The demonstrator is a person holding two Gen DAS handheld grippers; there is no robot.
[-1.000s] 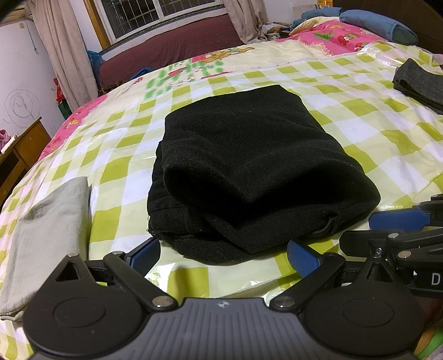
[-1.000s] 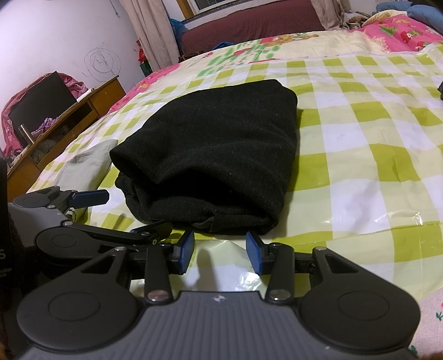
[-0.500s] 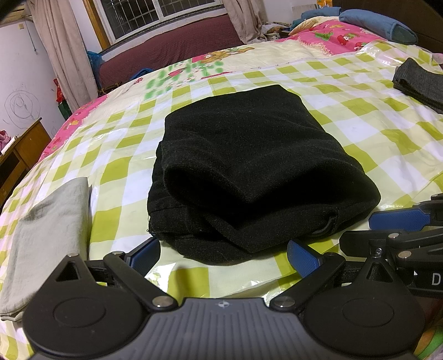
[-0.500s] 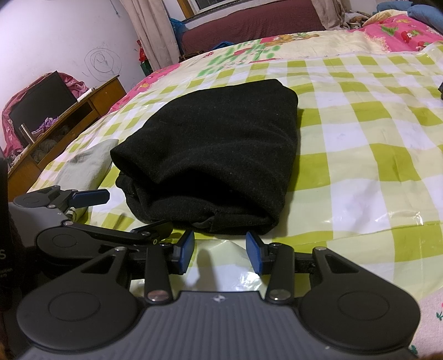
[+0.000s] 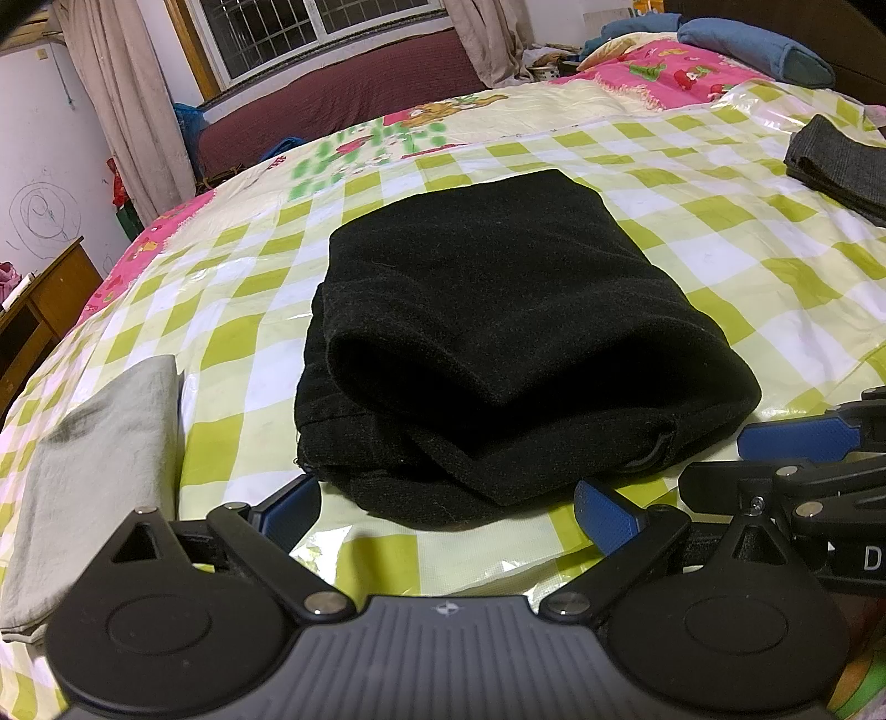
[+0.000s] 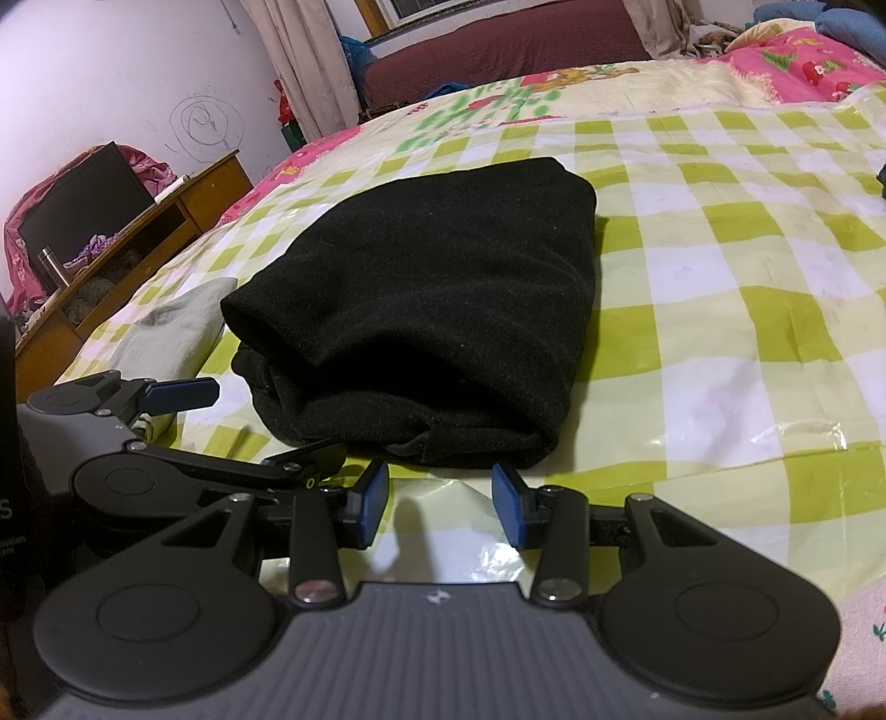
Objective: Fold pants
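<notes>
Black pants point(image 5: 498, 343) lie folded in a thick stack on the green-checked bed cover point(image 5: 747, 266); they also show in the right wrist view point(image 6: 432, 310). My left gripper point(image 5: 446, 512) is open and empty, its blue pads just short of the stack's near edge. My right gripper point(image 6: 440, 501) is open and empty, a little narrower, also just short of the near edge. Each gripper shows at the side of the other's view.
A folded grey cloth point(image 5: 94, 459) lies left of the pants. A dark folded garment point(image 5: 841, 166) lies at the far right. A wooden cabinet point(image 6: 127, 243) stands beside the bed on the left. Pillows point(image 5: 753, 47) lie at the far end.
</notes>
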